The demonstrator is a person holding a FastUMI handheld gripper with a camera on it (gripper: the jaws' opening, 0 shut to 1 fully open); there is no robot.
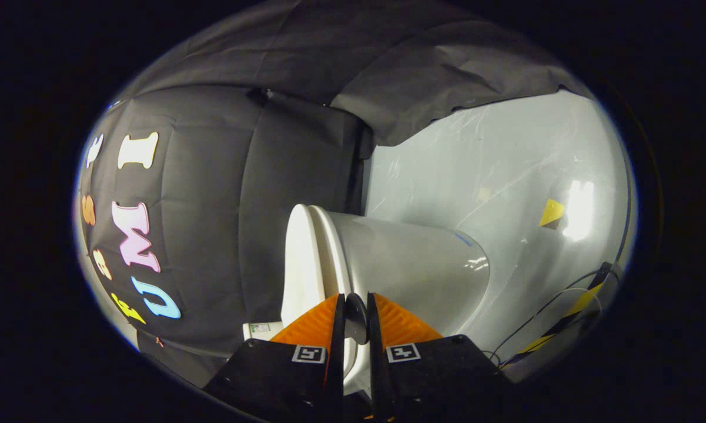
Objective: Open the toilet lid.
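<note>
White toilet lid (pixel 301 264) edge between nearly closed jaws of gripper (pixel 355 311).

floor (pixel 505 176): pale grey and glossy, with a bright glare patch on it
toilet (pixel 411 264): white, sits right on the floor, view's rolled sideways so it looks tipped over
tape bits: small yellow piece (pixel 551 211) stuck near the glare, plus a yellow-and-black striped strip (pixel 582 302) further along
cables (pixel 541 311): thin black and white ones trailing over the floor by the striped strip
</note>
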